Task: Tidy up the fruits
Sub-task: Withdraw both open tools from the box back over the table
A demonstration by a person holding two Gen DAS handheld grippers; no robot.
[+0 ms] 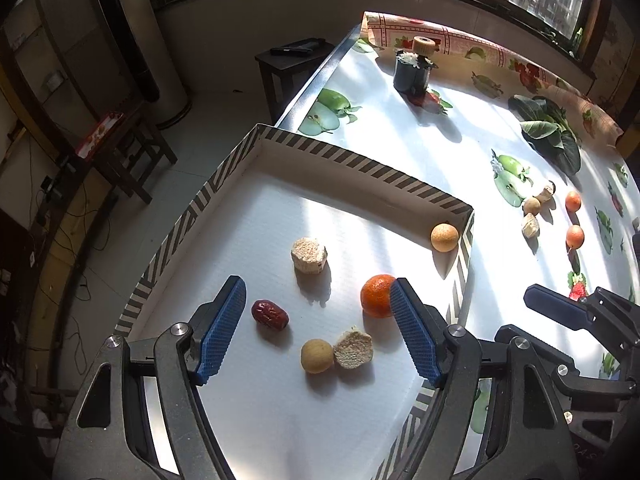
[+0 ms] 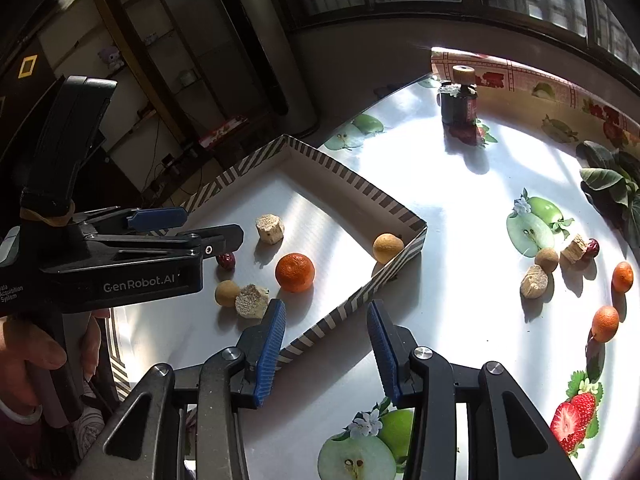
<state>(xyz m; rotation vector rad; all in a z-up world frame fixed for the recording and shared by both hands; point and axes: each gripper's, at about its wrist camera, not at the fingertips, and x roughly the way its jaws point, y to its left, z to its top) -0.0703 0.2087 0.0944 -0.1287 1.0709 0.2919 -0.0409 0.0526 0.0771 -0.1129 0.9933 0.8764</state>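
Observation:
A white tray with a striped rim (image 1: 360, 158) (image 2: 356, 178) holds a tangerine (image 1: 377, 295) (image 2: 295, 272), a red date (image 1: 269, 314), two tan longans (image 1: 444, 237) (image 1: 317, 355) and two pale dried chunks (image 1: 309, 255) (image 1: 353, 349). My left gripper (image 1: 318, 328) is open and empty above the tray, fingers either side of the fruit. My right gripper (image 2: 326, 350) is open and empty over the tray's near rim. Loose on the table lie two kumquats (image 2: 623, 277) (image 2: 605, 323), a longan (image 2: 546, 259), chunks (image 2: 534, 275) and a date (image 2: 592, 249).
A dark jar with a cork lid (image 1: 414, 70) (image 2: 459, 100) stands at the table's far side. Leafy greens (image 1: 550, 132) lie at the far right. The fruit-print cloth curls up along the back edge. The floor drops off left of the tray.

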